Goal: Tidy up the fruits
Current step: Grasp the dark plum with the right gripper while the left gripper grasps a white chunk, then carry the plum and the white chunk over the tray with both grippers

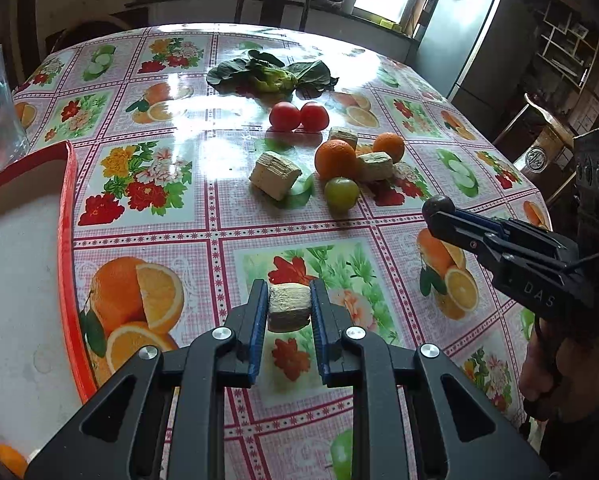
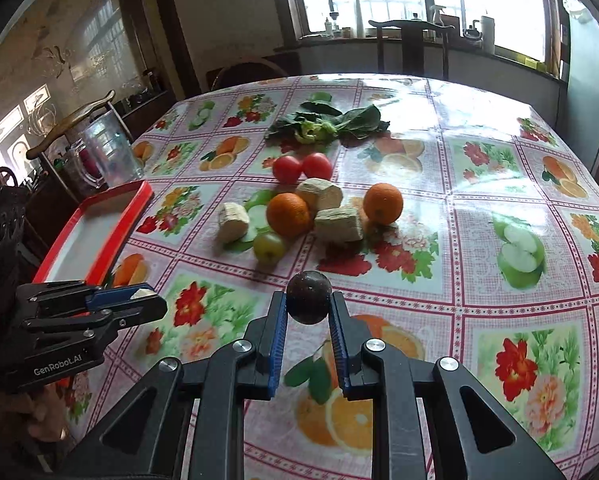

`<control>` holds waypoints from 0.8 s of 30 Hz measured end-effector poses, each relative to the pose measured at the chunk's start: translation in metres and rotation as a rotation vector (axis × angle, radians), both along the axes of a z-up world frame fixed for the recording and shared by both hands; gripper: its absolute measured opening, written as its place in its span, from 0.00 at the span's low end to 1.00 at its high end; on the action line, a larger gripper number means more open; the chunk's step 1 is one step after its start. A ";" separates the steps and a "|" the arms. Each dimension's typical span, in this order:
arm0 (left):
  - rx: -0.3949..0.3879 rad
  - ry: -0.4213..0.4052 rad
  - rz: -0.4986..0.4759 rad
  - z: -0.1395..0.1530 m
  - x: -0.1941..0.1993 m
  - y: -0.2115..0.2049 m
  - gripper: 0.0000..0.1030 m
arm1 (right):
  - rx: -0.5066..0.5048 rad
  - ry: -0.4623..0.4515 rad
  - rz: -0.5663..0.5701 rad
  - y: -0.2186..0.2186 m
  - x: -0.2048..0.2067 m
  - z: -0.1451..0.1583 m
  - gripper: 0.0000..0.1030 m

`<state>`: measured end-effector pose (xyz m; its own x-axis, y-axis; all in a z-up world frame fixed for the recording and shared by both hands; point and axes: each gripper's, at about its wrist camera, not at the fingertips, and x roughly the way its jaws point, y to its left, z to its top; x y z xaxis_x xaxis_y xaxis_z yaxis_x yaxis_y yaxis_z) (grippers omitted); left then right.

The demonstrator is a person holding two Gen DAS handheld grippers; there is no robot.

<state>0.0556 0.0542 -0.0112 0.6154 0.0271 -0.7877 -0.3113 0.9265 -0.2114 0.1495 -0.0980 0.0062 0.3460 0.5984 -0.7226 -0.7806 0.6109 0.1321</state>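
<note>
My left gripper [image 1: 289, 304] is shut on a pale yam chunk [image 1: 289, 306], held above the table beside the red-rimmed tray [image 1: 65, 216]. My right gripper [image 2: 309, 300] is shut on a dark round plum [image 2: 308, 297], held above the table. It also shows in the left wrist view [image 1: 439, 210]. On the table lie two oranges [image 2: 289, 215] [image 2: 382, 203], a green fruit [image 2: 268, 247], two tomatoes [image 2: 286, 169] [image 2: 317, 166] and three yam chunks [image 2: 233, 223] [image 2: 338, 224] [image 2: 321, 196]. An orange [image 1: 9, 460] lies in the tray's near corner.
Leafy greens [image 2: 327, 122] lie farther back on the flowered tablecloth [image 2: 479, 240]. A clear plastic jug [image 2: 107, 148] stands behind the tray at the table's left edge. A dark chair [image 2: 411, 44] stands at the far side.
</note>
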 end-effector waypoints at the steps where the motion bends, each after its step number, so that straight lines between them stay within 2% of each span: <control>1: -0.001 -0.006 0.001 0.003 -0.004 0.000 0.18 | 0.000 -0.004 0.011 0.001 -0.008 0.002 0.20; 12: 0.005 -0.076 0.050 0.028 -0.063 0.005 0.18 | -0.001 -0.033 0.114 0.023 -0.074 0.017 0.21; 24: 0.007 -0.128 0.111 0.040 -0.119 0.022 0.18 | 0.000 -0.056 0.212 0.049 -0.126 0.026 0.21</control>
